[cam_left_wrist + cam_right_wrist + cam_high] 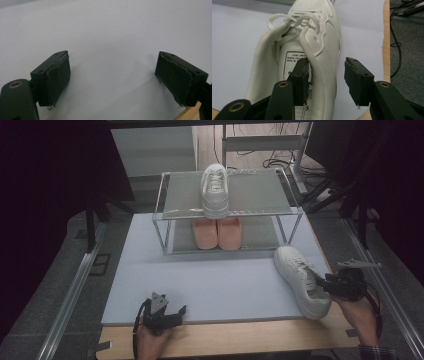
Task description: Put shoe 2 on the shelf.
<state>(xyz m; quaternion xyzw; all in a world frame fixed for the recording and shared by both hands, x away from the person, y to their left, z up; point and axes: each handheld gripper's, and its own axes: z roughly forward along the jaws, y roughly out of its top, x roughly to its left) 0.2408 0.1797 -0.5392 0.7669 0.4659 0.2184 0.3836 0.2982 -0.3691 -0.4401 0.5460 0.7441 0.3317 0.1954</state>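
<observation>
Dim high view w/ dark edges; brighter, soft close-ups

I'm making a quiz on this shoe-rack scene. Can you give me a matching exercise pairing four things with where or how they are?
Things:
1. white shoe on the rack
2. pink shoes
3. white shoe on the mat
4. left gripper

Places or states:
a. lower shelf of the rack
b. open, nothing between its jaws
c. top shelf
d. one jaw of the right gripper inside it, the other outside its side wall

Pairs: 1-c, 2-a, 3-d, 4-b
</observation>
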